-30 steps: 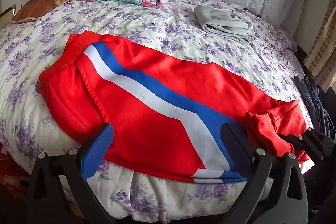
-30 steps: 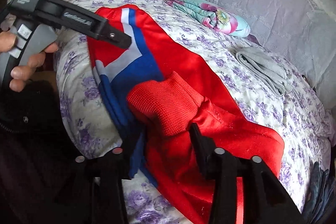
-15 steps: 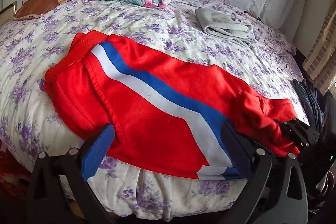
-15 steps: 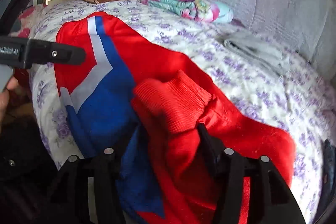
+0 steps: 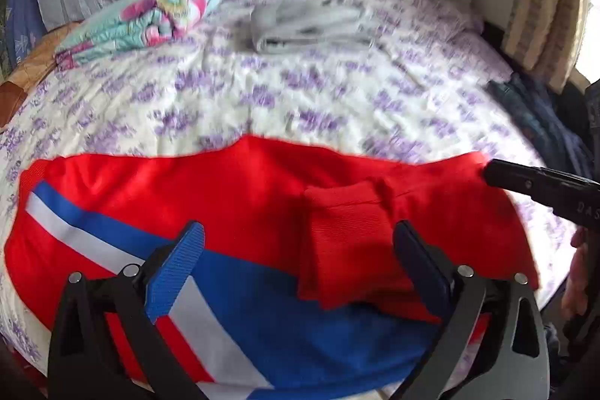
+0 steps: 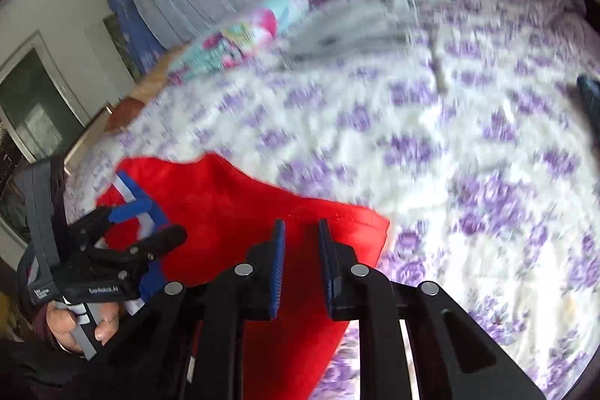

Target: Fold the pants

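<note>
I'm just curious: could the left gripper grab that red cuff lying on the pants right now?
Probably yes. The left gripper is open, and the cuff lies between its fingers on top of the pants with nothing covering it.

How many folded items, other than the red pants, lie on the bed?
2. A colourful folded blanket lies at the far left near the headboard, and a grey folded cloth lies beside it, to its right. Dark clothing at the right edge may hide more.
</note>
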Tool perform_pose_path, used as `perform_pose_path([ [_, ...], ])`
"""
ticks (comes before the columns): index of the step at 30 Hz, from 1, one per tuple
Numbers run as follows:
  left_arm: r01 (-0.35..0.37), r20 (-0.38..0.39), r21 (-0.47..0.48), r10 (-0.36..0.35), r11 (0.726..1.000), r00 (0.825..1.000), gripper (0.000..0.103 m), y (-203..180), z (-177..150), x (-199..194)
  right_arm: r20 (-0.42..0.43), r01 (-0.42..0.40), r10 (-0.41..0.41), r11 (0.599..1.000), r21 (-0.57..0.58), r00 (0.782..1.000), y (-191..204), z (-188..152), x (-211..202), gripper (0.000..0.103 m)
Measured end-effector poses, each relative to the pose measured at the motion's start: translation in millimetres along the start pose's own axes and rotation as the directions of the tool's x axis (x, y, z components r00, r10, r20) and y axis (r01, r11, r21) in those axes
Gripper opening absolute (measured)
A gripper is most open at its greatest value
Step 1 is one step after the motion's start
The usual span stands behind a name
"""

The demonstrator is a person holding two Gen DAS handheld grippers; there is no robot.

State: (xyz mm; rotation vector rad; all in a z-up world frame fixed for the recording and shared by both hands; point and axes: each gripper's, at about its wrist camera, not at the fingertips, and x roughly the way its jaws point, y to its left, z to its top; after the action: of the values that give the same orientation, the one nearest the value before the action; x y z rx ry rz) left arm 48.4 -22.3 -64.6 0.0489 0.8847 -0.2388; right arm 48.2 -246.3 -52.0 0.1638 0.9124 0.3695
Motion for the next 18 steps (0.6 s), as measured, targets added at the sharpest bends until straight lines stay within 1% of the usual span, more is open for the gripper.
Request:
perform_pose_path([
  [1,0.036,-0.056,-0.062,-0.04,0.997,0.998,0.099,9.5,-2.4,18.0,-0.027,-0.012,0.013,1.0,0.025,1.0,-8.4,-6.4,14.8,0.015],
  [2,0.088,-0.051,-0.136,-0.095,0.987,0.994,0.099,22.2,-4.7,20.8,0.024,-0.034,0.033,0.999,0.03,0.999,-10.1,-10.4,11.5,0.014],
  [3,0.094,-0.049,-0.148,-0.102,0.984,0.994,0.099,27.0,-3.6,18.3,0.016,-0.024,0.023,1.0,0.019,1.0,-6.6,-10.6,10.6,0.014],
  [5,0.095,-0.053,-0.145,-0.103,0.985,0.993,0.099,28.4,-3.7,13.1,0.042,-0.021,0.02,1.0,0.015,0.999,1.9,-6.8,-2.5,0.019],
  [6,0.099,-0.042,-0.145,-0.107,0.984,0.993,0.099,28.6,-5.2,10.4,0.063,-0.007,0.009,1.0,-0.023,0.998,8.9,-5.3,-9.6,0.021],
  [7,0.095,-0.037,-0.138,-0.101,0.986,0.994,0.099,28.1,-7.1,10.1,0.06,0.032,-0.028,0.997,-0.068,0.998,14.9,-4.6,-9.5,0.025],
  [8,0.091,-0.032,-0.132,-0.096,0.987,0.995,0.099,27.5,-9.2,11.6,0.02,0.071,-0.069,0.994,-0.088,0.997,14.9,-4.4,0.0,0.025],
  [9,0.091,-0.025,-0.127,-0.095,0.988,0.995,0.099,26.8,-10.3,12.2,-0.038,0.08,-0.083,0.992,-0.095,0.996,11.1,-6.5,13.9,0.025],
  [10,0.091,-0.023,-0.123,-0.094,0.988,0.995,0.099,26.5,-9.8,12.5,-0.022,0.082,-0.085,0.991,-0.109,0.996,10.3,-6.9,14.7,0.024],
  [12,0.118,-0.014,-0.146,-0.121,0.982,0.993,0.099,31.0,-7.6,7.3,-0.017,0.125,-0.128,0.983,-0.137,0.992,21.8,-1.3,7.0,0.025],
  [13,0.14,0.001,-0.166,-0.142,0.976,0.99,0.098,35.5,-8.0,0.9,0.01,0.113,-0.113,0.983,-0.141,0.994,28.8,1.6,-4.1,0.028],
  [14,0.149,0.029,-0.18,-0.146,0.972,0.989,0.098,40.4,-8.7,-9.4,0.039,0.08,-0.075,0.984,-0.162,0.996,40.5,3.2,-14.0,0.028],
  [15,0.149,0.064,-0.187,-0.139,0.971,0.988,0.098,46.1,-10.8,-23.3,0.06,0.055,-0.045,0.981,-0.188,0.997,51.3,3.6,-23.4,0.031],
  [17,0.171,0.143,-0.198,-0.144,0.965,0.979,0.098,61.8,-18.6,-57.4,0.084,0.023,-0.004,0.972,-0.232,0.996,70.6,1.0,-30.3,0.046],
  [18,0.173,0.182,-0.219,-0.134,0.96,0.974,0.098,73.8,-25.7,-74.7,0.073,0.021,-0.003,0.966,-0.258,0.997,76.9,-2.2,-24.8,0.056],
])
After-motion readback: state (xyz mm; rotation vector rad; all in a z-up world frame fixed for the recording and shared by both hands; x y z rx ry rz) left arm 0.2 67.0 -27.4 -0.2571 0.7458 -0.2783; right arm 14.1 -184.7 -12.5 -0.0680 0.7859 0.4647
